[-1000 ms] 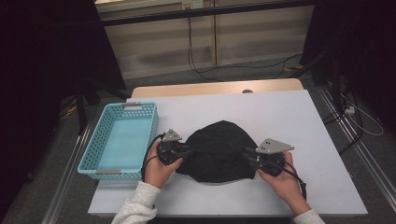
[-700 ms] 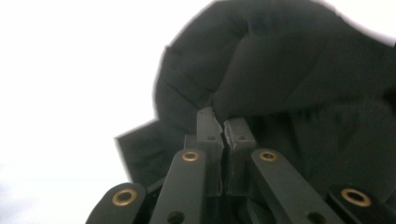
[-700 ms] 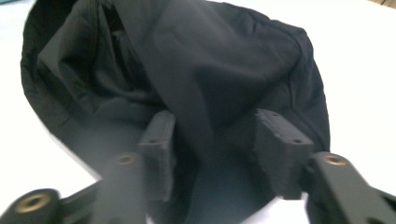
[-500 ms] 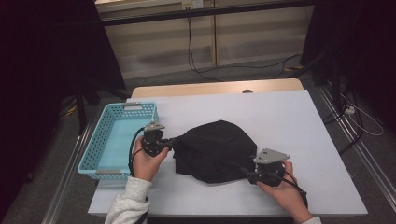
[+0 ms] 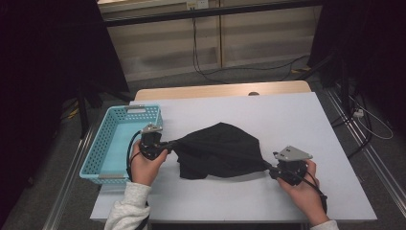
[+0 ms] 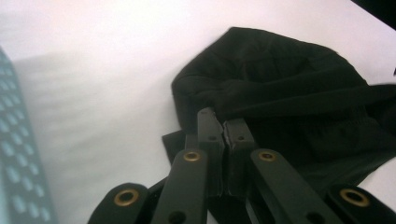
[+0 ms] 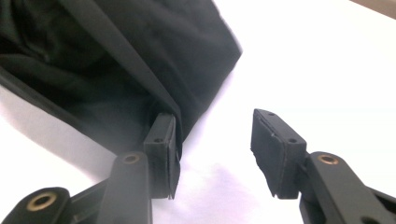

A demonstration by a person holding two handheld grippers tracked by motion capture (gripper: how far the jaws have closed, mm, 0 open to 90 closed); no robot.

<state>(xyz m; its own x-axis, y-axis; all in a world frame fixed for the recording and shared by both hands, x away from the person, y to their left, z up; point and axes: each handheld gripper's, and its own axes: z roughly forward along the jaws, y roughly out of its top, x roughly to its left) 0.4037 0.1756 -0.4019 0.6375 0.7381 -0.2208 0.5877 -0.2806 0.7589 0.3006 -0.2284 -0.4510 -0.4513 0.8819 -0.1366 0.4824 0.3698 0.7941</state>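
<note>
while the left gripper (image 5: pixel 165 145) pinches the black garment (image 5: pixel 220 151) stretched over the white tabletop (image 5: pixel 297 120), the right gripper (image 5: pixel 269 168) has just been closing, fingers parted beside its corner; next likely needs regripping.

Your left gripper (image 5: pixel 165 145) has clamped the black cloth (image 5: pixel 220 151) and drawn it toward the blue basket (image 5: pixel 106 143), stretching it out. Your right gripper (image 5: pixel 273 171) slid away from the basket; its jaws have just been closing, the cloth's edge against one pad.
</note>
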